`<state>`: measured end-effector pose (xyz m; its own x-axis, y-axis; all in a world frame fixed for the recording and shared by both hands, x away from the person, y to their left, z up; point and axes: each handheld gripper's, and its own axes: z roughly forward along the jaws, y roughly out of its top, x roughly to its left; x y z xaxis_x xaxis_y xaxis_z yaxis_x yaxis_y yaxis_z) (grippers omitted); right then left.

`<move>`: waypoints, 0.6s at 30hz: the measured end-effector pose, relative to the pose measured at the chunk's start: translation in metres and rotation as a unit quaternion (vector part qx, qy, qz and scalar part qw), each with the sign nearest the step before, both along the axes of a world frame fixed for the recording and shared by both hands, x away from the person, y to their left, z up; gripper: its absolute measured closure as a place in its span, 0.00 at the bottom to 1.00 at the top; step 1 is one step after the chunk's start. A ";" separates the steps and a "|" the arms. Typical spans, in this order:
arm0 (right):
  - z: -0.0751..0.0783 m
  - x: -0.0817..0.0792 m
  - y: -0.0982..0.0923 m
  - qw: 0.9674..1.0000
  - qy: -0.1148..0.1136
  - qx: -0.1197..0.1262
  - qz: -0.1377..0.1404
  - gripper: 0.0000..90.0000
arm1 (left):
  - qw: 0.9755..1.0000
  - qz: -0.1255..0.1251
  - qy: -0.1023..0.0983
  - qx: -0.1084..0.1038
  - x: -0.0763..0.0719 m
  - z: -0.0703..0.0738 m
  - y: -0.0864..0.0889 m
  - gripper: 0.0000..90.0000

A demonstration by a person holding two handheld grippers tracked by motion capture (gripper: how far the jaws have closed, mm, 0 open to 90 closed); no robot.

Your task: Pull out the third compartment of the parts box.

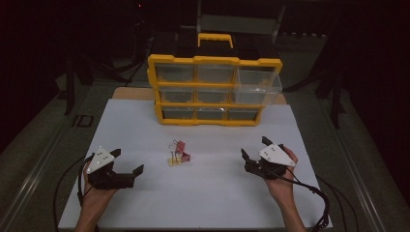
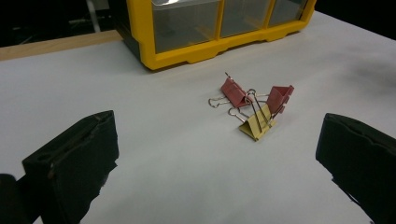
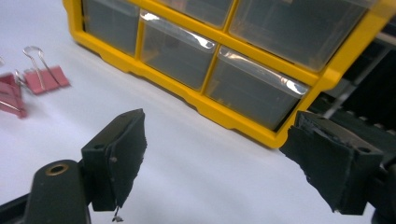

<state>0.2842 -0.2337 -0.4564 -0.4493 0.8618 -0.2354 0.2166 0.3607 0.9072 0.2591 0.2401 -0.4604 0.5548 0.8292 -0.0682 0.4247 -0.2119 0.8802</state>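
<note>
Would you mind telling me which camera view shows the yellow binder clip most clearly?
The left gripper view: the yellow binder clip lies close and sharp between the two red clips, with its wire handles visible. In the high view it is just a small yellow speck beside them. The right gripper view catches red clips at its left edge instead.

Each hand holds a black gripper: the left gripper (image 1: 129, 164) and the right gripper (image 1: 255, 147) both carry a pale grey three-cornered plate on top, dotted with small dark screw heads, and a black cable trails from each back toward the table's near edge. Seen from the left gripper view and the right gripper view, the jaws are chunky black blocks faced with matt, rubbery pads whose edges look rough and slightly frayed, and a round brass-coloured eyelet sits in the black body below one jaw. The forearms are bare, with no sleeves.
</note>
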 end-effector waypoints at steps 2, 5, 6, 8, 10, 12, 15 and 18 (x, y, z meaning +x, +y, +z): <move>-0.003 -0.002 -0.004 1.000 0.010 0.010 -0.002 0.21 | 1.000 -0.003 0.001 0.002 0.004 0.002 -0.001 0.00; -0.007 -0.007 -0.006 1.000 0.017 0.003 -0.004 0.21 | 1.000 -0.008 -0.001 0.005 0.009 0.006 -0.003 0.00; -0.008 -0.008 -0.006 1.000 0.018 0.006 -0.001 0.21 | 1.000 -0.010 -0.001 0.005 0.011 0.007 -0.003 0.00; -0.009 -0.011 -0.006 1.000 0.028 0.009 0.005 0.20 | 1.000 -0.018 0.003 0.006 0.016 0.010 -0.004 0.00; -0.009 -0.013 -0.007 0.999 0.038 0.013 0.014 0.19 | 1.000 -0.027 0.004 0.013 0.020 0.013 -0.005 0.00; -0.011 -0.015 -0.006 0.999 0.039 0.014 0.015 0.20 | 0.999 -0.034 0.005 0.018 0.024 0.015 -0.007 0.00; -0.012 -0.019 -0.006 0.999 0.037 0.020 0.010 0.20 | 0.999 -0.043 0.006 0.026 0.029 0.018 -0.010 0.00; -0.013 -0.024 -0.012 0.998 0.033 0.054 0.006 0.20 | 0.998 -0.049 0.008 0.030 0.034 0.020 -0.012 0.00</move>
